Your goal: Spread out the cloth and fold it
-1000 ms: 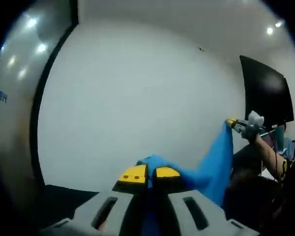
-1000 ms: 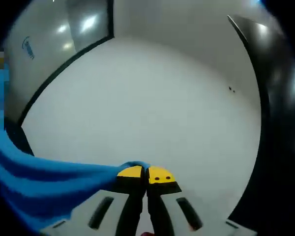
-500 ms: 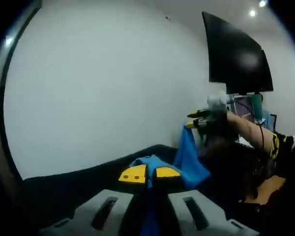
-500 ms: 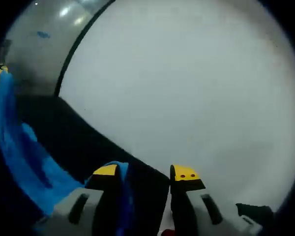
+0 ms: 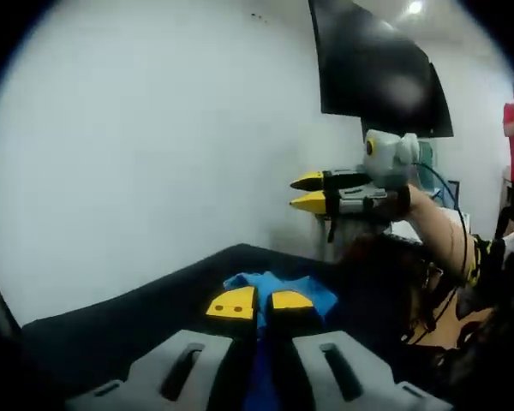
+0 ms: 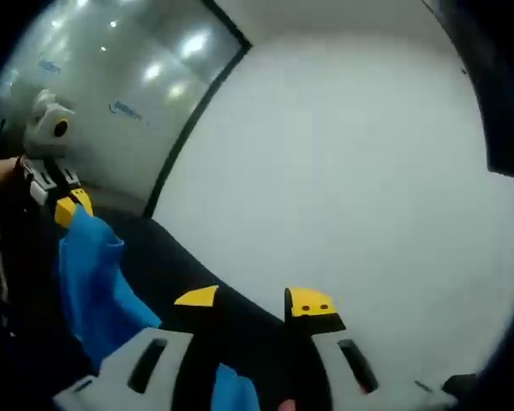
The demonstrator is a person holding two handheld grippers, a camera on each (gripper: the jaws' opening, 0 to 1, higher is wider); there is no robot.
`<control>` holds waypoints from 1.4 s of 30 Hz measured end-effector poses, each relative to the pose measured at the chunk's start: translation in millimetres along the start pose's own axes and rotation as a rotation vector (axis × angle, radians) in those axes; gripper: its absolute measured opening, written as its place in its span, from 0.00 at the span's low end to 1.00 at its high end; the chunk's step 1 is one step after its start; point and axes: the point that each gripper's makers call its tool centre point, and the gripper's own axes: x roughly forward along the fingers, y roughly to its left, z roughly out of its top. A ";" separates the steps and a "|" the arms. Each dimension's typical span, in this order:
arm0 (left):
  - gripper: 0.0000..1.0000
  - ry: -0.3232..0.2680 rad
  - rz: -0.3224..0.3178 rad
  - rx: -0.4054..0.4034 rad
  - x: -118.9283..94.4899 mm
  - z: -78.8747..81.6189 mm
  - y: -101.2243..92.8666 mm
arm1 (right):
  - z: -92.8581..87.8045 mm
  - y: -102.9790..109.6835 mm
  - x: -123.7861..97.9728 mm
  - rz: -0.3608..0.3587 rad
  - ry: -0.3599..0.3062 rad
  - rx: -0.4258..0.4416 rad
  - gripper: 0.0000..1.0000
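The blue cloth bunches on the black table top just beyond my left gripper, which is shut on one edge of it. In the right gripper view the same cloth hangs down from the left gripper, held up at the left. My right gripper stands open, its yellow tips wide apart with nothing between them; a scrap of blue shows low between the jaws. In the left gripper view the right gripper is held up at the right, open, apart from the cloth.
A black table top runs under both grippers in front of a white wall. A black screen hangs on the wall at the upper right. A person's arm holds the right gripper. A glass partition stands at the left.
The right gripper has opened and let go of the cloth, which no longer stretches between the grippers. The cloth now hangs from the left gripper alone. Both views have swung.
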 end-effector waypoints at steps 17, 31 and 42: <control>0.04 -0.076 -0.178 0.081 -13.2 17.6 -45.4 | 18.8 172.1 22.5 0.356 -0.136 -0.064 0.08; 0.72 0.007 0.018 0.168 -43.7 -123.4 41.2 | 49.8 58.9 -17.2 0.035 -0.223 0.057 0.08; 0.52 0.067 0.341 0.490 19.3 -181.8 20.0 | 68.3 51.8 -13.8 0.000 -0.257 0.053 0.08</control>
